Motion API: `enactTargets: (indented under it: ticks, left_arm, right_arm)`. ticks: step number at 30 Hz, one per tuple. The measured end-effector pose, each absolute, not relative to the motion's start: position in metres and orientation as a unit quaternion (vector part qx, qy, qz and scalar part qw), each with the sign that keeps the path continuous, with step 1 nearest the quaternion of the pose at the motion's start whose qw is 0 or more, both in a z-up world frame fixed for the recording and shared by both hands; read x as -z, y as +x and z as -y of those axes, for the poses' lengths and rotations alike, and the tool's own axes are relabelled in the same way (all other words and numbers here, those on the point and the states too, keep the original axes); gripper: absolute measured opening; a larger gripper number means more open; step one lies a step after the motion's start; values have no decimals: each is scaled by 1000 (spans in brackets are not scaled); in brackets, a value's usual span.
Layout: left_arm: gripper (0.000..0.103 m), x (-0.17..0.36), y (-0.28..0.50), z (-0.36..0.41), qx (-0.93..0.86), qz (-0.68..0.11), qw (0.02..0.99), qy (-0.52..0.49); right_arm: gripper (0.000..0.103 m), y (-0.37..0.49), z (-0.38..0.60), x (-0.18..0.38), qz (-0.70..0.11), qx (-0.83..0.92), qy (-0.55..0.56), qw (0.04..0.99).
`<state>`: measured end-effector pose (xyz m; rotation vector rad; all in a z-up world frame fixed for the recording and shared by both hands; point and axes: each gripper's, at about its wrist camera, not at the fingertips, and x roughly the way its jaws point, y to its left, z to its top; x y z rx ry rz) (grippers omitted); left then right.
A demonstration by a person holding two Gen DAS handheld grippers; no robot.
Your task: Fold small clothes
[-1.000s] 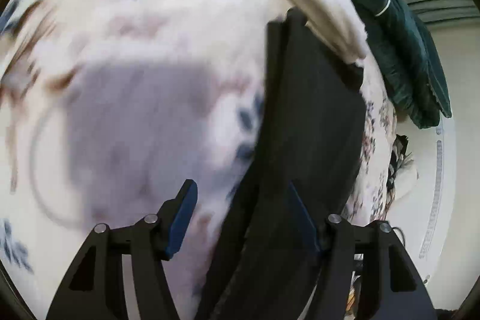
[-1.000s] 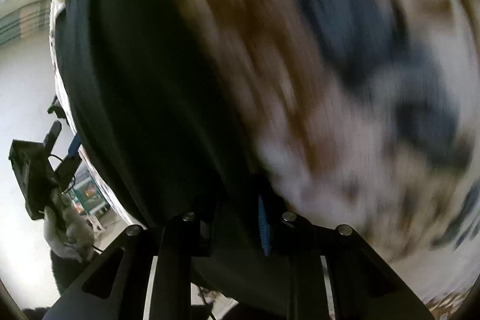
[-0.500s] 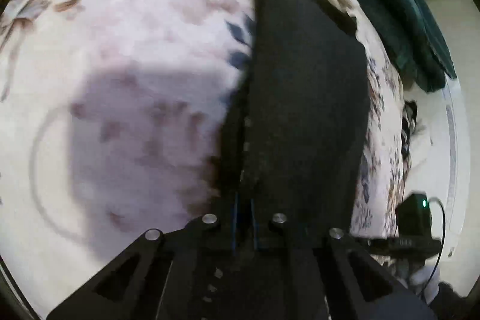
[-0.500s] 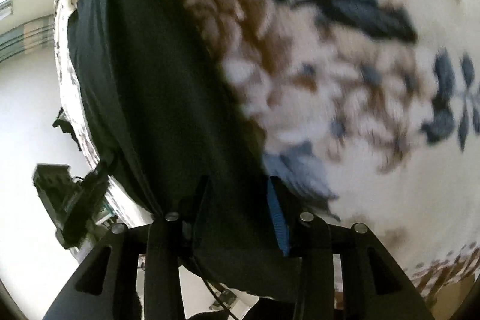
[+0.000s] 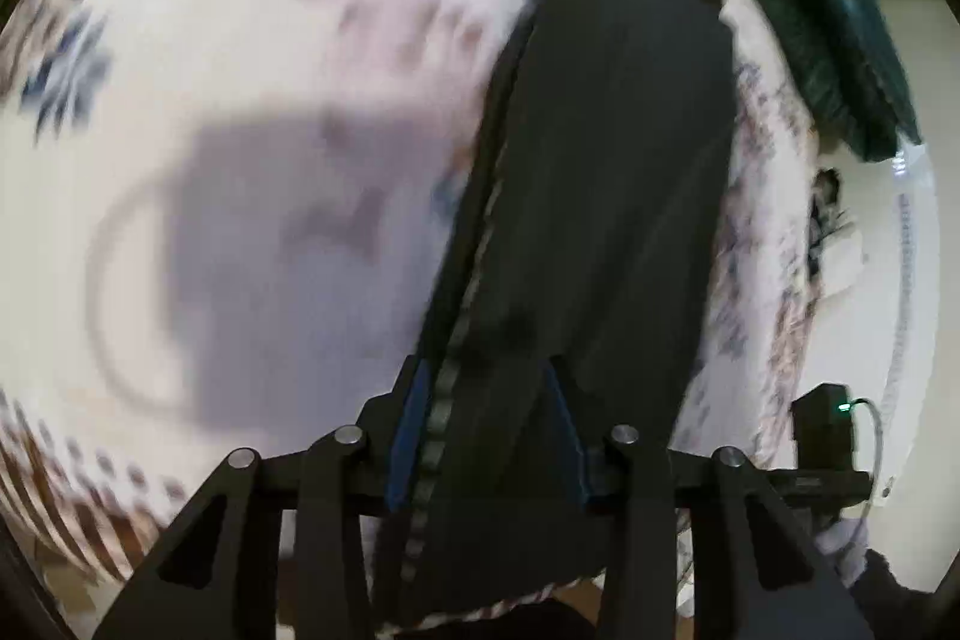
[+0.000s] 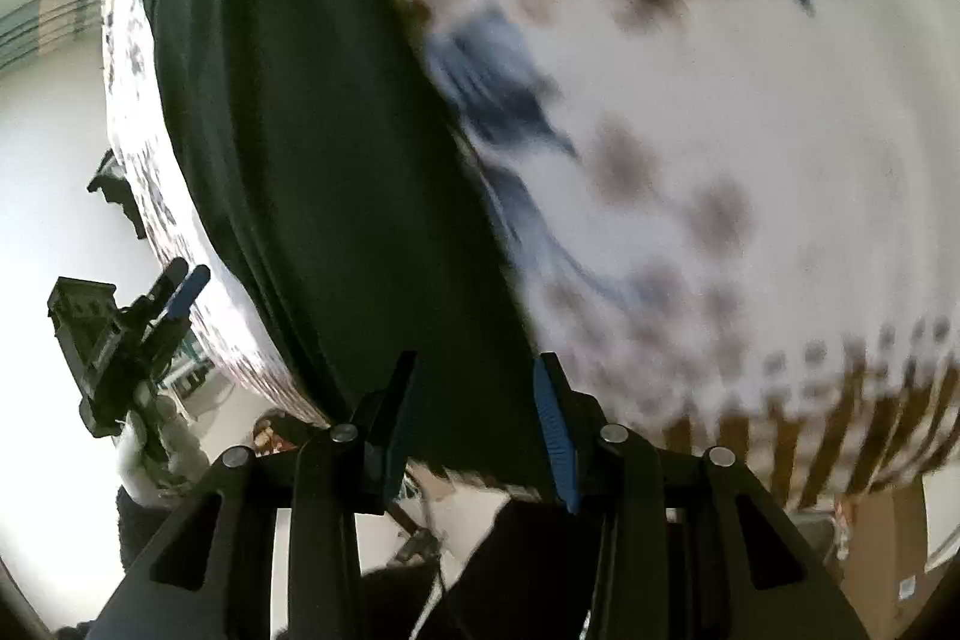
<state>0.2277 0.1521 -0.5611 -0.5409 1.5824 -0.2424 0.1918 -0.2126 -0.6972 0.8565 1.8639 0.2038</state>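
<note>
In the left wrist view, one dark garment (image 5: 606,196) is seen as a long, flat strip on a floral blanket (image 5: 252,40), running from 12 o'clock down to 6 o'clock. The left hand-held gripper (image 5: 489,436) has just been opening; its jaws stand apart with the garment's near end between them, unpressed. A green garment (image 5: 822,28) lies at 1 o'clock.

In the right wrist view, the same dark garment (image 6: 312,148) runs from 11 to 6 o'clock. The right hand-held gripper (image 6: 480,430) is parted over its near edge, not clamped.

Motion-blurred floral bedcover (image 5: 252,40), hard shadow, blown-out white background, fisheye-bent edges.
</note>
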Motion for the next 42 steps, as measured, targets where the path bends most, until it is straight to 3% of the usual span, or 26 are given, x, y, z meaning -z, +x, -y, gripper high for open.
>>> enactTargets:
  ticks: [3,5,6,10,15,17,19,20,25,26,27,28,37,42]
  left_arm:
    - [34,579,207,-145,86,-703,668,-231]
    - [11,581,199,-142,72,-688,687,-222]
    - [6,580,196,-144,67,-681,690,-234]
    - [2,569,191,-165,42,-659,714,-232]
    - [4,563,182,-201,44,-654,696,-292]
    - [12,560,177,-195,61,-665,686,-287]
    - [36,559,168,-182,84,-677,674,-283]
    - [37,561,162,-172,94,-683,668,-281]
    - [34,578,149,-140,93,-706,660,-238]
    - [31,577,146,-137,88,-701,670,-229]
    - [9,575,145,-136,81,-694,681,-220]
    - [5,572,144,-138,75,-689,685,-223]
    - [5,545,137,-164,82,-657,700,-268]
    - [5,572,141,-173,67,-680,685,-252]
  right_arm:
    - [41,164,215,703,-780,-82,357,508]
    - [41,153,210,711,-780,-79,365,503]
    - [41,154,205,714,-780,-78,367,501]
    - [41,158,173,717,-783,-81,346,511]
    - [41,165,153,725,-793,-84,316,514]
    - [41,165,150,726,-795,-80,314,513]
    - [41,163,150,728,-797,-78,314,510]
    - [41,161,149,730,-799,-80,316,505]
    - [41,152,138,744,-805,-82,328,488]
    - [36,151,135,742,-802,-82,324,495]
    - [8,150,133,739,-797,-79,320,506]
    - [6,149,130,734,-791,-76,315,519]
    - [6,140,123,690,-770,-77,295,561]
    - [5,137,102,692,-779,-86,274,557]
